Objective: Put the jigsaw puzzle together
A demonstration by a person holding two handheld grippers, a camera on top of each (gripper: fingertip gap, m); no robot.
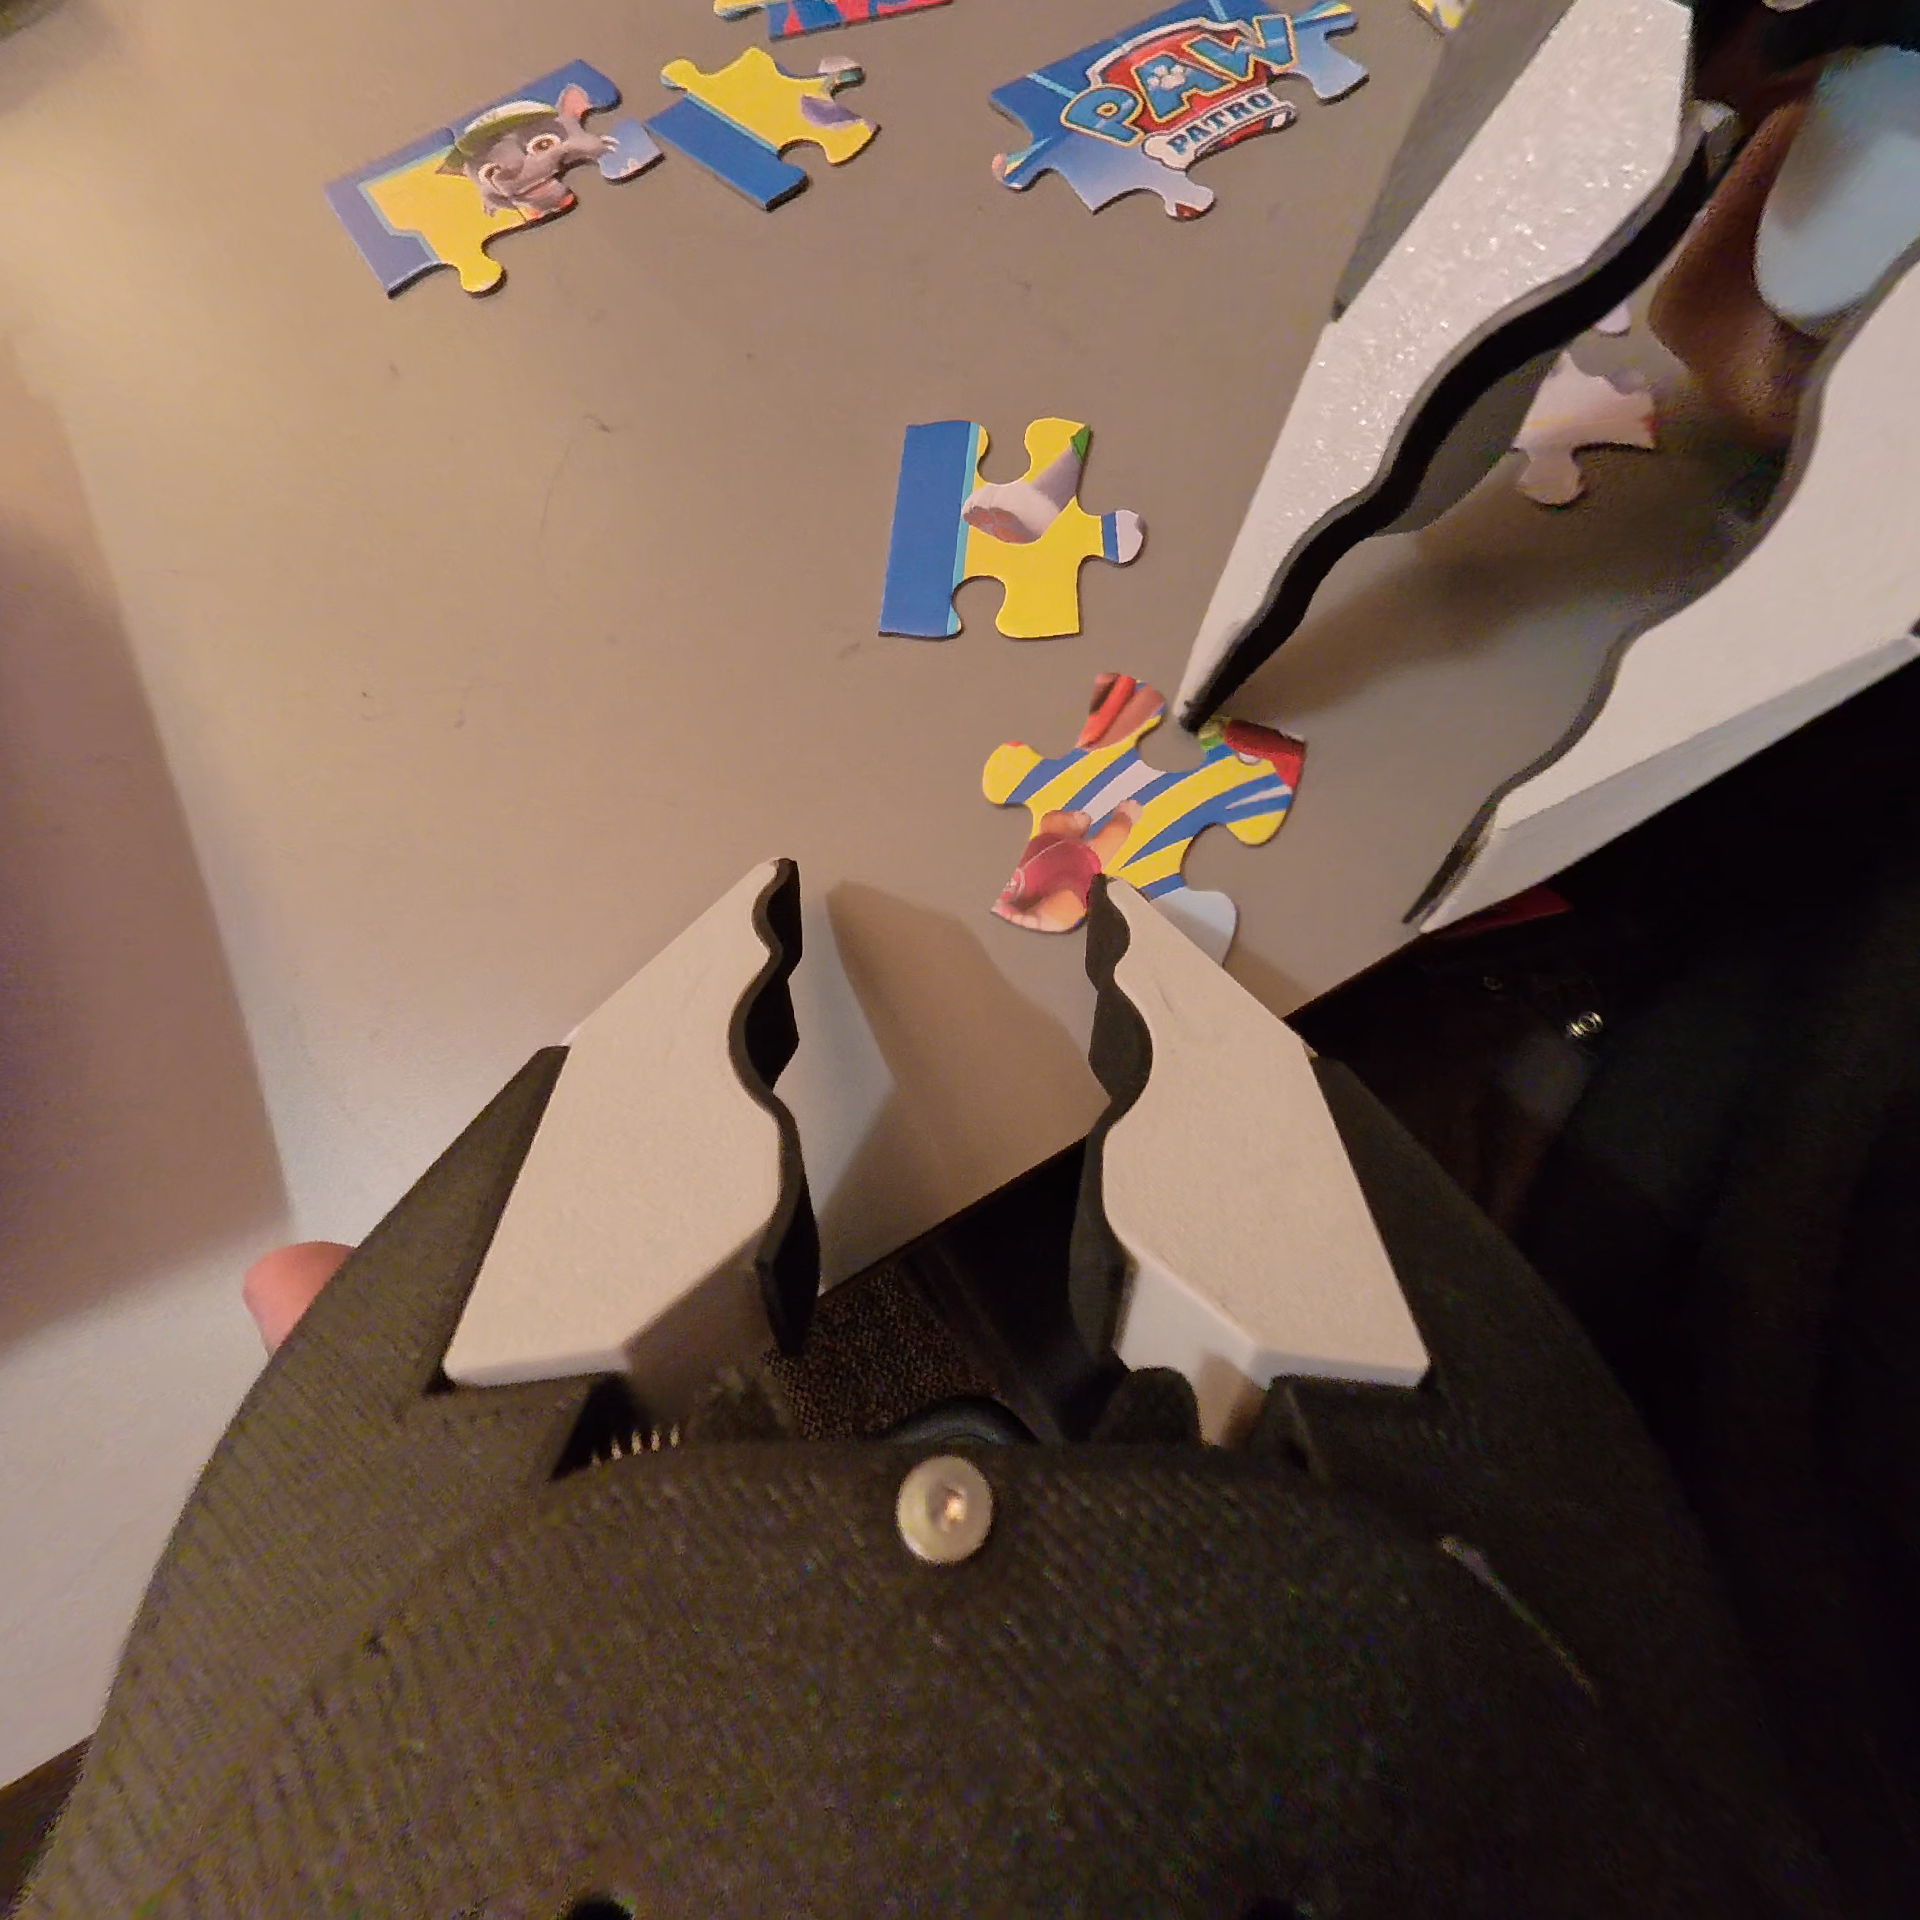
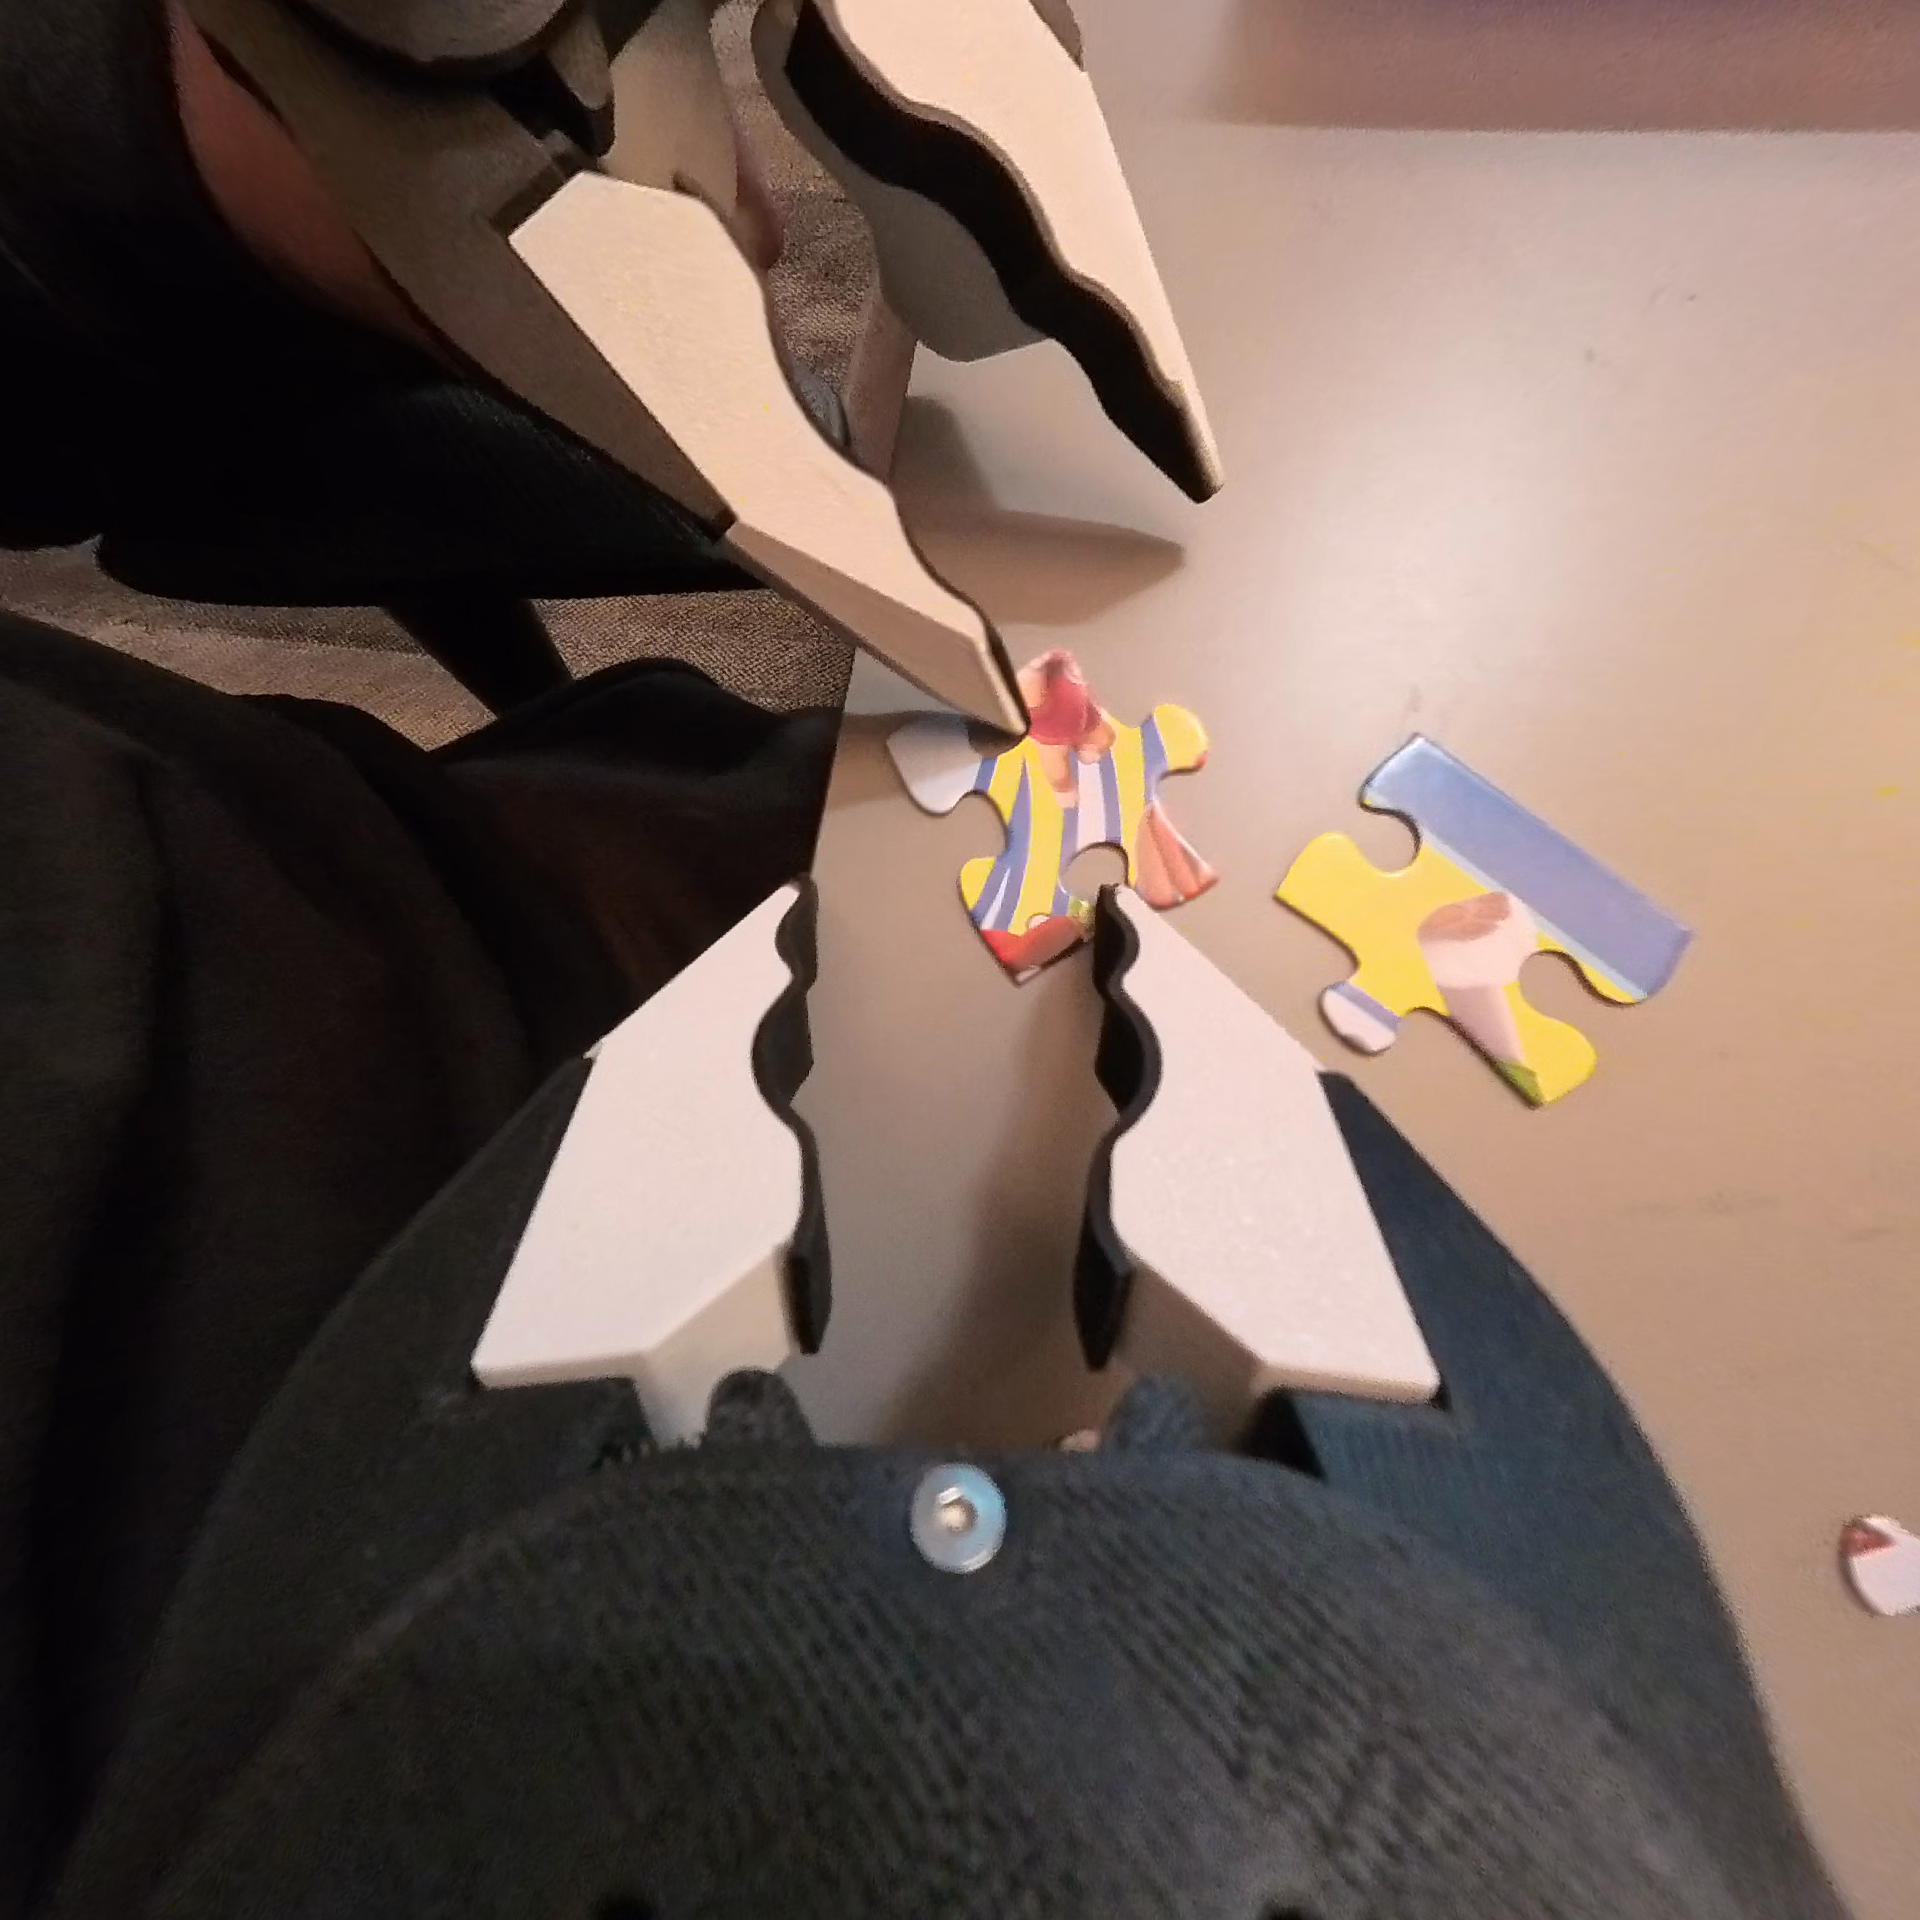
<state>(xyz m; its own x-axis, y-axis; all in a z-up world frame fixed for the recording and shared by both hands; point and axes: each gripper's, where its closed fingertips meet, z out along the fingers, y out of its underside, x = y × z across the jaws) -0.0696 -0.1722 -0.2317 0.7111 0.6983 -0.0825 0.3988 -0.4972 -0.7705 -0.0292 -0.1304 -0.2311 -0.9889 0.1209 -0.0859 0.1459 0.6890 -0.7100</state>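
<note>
A puzzle piece with yellow and blue stripes lies flat on the grey table, near its front edge. My left gripper is open and empty; its right fingertip sits at the piece's near edge. My right gripper is open and empty; its right fingertip is at a notch of the same piece. The right gripper also shows in the left wrist view. The left gripper shows in the right wrist view. Neither gripper's pads press on the piece.
A blue and yellow piece lies just beyond; it also shows in the right wrist view. Farther back lie a piece with a grey dog, a yellow and blue piece and joined logo pieces. Dark clothing is beside the table edge.
</note>
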